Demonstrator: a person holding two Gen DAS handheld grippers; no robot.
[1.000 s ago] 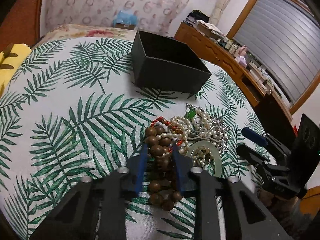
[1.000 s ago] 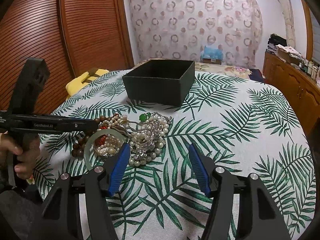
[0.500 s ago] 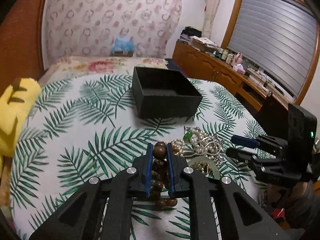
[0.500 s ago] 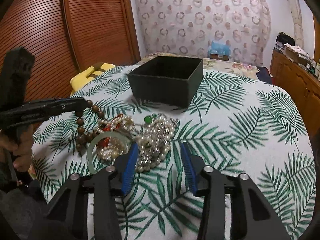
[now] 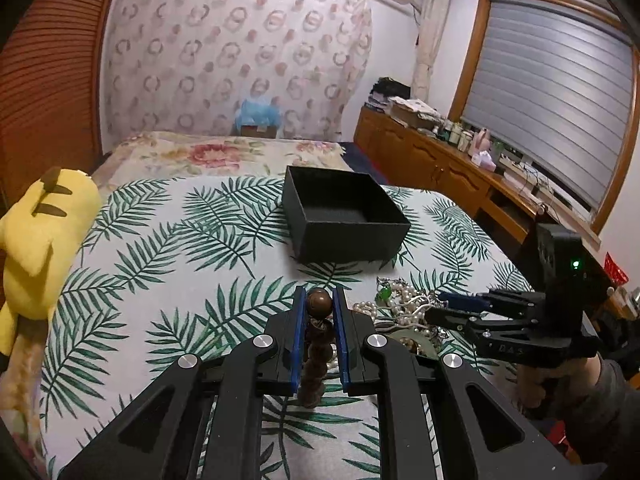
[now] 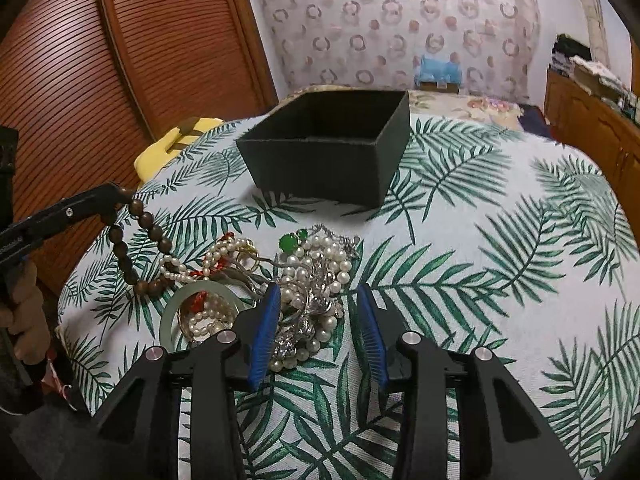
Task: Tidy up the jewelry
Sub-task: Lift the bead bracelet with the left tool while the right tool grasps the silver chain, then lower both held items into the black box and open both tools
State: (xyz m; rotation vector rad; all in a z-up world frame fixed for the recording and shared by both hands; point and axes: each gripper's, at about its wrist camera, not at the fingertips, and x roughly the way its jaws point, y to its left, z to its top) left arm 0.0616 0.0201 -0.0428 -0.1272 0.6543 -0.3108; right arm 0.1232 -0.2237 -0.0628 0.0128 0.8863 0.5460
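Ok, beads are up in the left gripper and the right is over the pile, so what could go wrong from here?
1. The wooden bead strand hangs from the left gripper with its low end still on the jewelry pile; it may drag the pearls.
2. The right gripper straddles tangled pearls and chain, so several pieces could lift together.
3. The black box sits beyond the pile; swinging beads could snag its rim.

Two claw-mounted views, shared box

**Little legible lettering**

Only the right gripper, at about three o'clock in the left wrist view, carries raised letters on its black body; they look like "DAS" but are too faint to confirm
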